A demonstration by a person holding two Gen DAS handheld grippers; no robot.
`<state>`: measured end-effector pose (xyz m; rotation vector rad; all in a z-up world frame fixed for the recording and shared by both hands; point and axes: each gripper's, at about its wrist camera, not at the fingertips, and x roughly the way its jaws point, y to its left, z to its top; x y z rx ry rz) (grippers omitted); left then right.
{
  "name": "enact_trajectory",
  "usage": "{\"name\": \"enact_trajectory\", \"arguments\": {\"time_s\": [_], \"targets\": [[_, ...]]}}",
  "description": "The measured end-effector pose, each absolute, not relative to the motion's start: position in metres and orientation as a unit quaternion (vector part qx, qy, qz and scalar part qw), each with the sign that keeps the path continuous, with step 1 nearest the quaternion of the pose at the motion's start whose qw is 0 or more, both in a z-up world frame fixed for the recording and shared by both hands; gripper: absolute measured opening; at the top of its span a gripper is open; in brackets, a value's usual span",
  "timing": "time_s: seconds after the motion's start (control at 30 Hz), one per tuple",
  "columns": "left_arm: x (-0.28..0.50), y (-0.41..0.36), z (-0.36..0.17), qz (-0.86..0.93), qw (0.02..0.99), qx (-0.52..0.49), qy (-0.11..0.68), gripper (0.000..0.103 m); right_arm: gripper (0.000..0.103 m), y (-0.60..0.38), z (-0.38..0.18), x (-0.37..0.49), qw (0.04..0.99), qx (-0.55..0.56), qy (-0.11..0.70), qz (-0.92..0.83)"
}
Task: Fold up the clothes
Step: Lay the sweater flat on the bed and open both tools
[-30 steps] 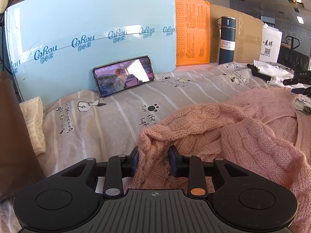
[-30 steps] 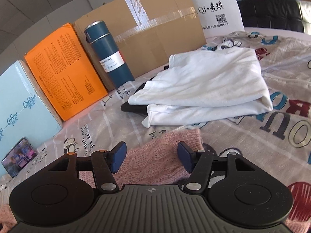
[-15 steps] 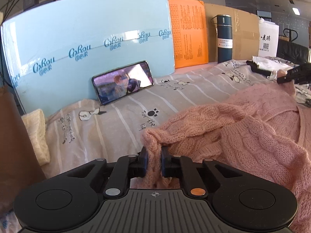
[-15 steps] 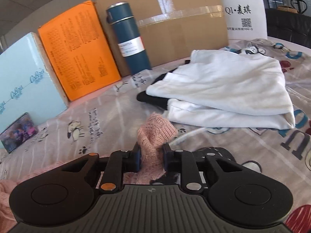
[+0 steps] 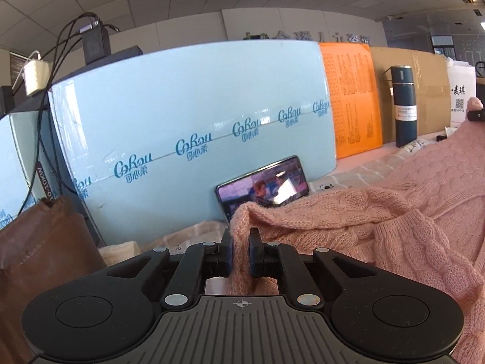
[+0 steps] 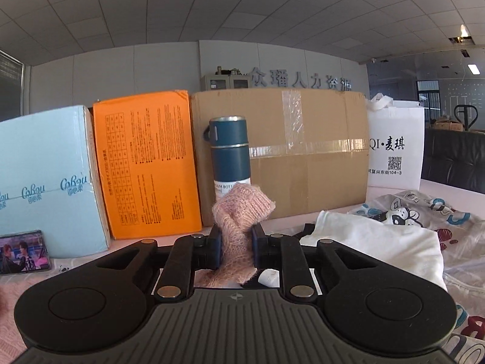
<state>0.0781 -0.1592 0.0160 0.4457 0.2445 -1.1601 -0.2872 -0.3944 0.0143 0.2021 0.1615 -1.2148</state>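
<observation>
Pink and fuzzy, the sweater (image 5: 424, 212) is held up at two spots. The left tongs (image 5: 241, 253) are squeezed nearly closed on one edge of it, with only the knit between the pads. The right tongs (image 6: 235, 248) are pinched the same way on a cuff-like end (image 6: 242, 209) that pokes up above them. I think both tongs grip it like this so the sweater can be lifted and spread out wide before it is folded.

Most of the sweater hangs and drapes on the right side of the left view, stretching far toward the right tongs. It has thick twisted rope patterns and looks soft, floppy and a bit hairy. It is bunched and wrinkled, not flat, so the folding looks only just started.

Behind it stands a light blue box (image 5: 188, 127) with a phone (image 5: 263, 186) leaning on it. Farther right are an orange box (image 6: 145, 163), a dark blue bottle (image 6: 230, 151) and a brown cardboard box (image 6: 306, 151). A folded white shirt (image 6: 379, 242) lies on the printed cloth (image 6: 424, 209) at the right.
</observation>
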Motion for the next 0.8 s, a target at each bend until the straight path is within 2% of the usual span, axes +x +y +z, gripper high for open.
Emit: {"name": "enact_trajectory", "arguments": {"time_s": [0.1,0.17,0.2,0.23,0.27,0.33,0.43,0.6,0.73,0.8], "targets": [[0.089,-0.181,-0.003,-0.537,0.794,0.239,0.157,0.012,0.017,-0.417,-0.01,-0.274,0.805,0.109,0.136,-0.568],[0.093,-0.189,-0.015,-0.528,0.789,0.258,0.176,0.017,0.018,-0.431,-0.023,-0.271,0.794,0.134,0.172,-0.568],[0.095,-0.19,-0.02,-0.525,0.789,0.262,0.182,0.019,0.022,-0.437,-0.028,-0.272,0.788,0.151,0.186,-0.568],[0.097,-0.189,-0.021,-0.523,0.79,0.26,0.185,0.027,0.027,-0.442,-0.032,-0.273,0.782,0.166,0.198,-0.568],[0.098,-0.187,-0.02,-0.519,0.794,0.258,0.182,0.037,0.037,-0.443,-0.032,-0.276,0.78,0.174,0.193,-0.569],[0.098,-0.177,-0.013,-0.51,0.806,0.25,0.168,0.051,0.051,-0.437,-0.031,-0.284,0.779,0.173,0.174,-0.577],[0.09,-0.156,0.002,-0.514,0.812,0.236,0.144,0.056,0.061,-0.424,-0.019,-0.287,0.777,0.152,0.153,-0.591],[0.06,-0.123,0.008,-0.56,0.786,0.225,0.135,0.064,0.062,-0.388,0.01,-0.286,0.82,0.179,0.117,-0.531],[0.035,-0.108,-0.004,-0.581,0.764,0.25,0.127,0.073,0.062,-0.362,0.017,-0.255,0.881,0.27,0.14,-0.362],[0.029,-0.105,-0.007,-0.58,0.764,0.255,0.125,0.074,0.062,-0.349,0.015,-0.23,0.897,0.307,0.163,-0.274]]}}
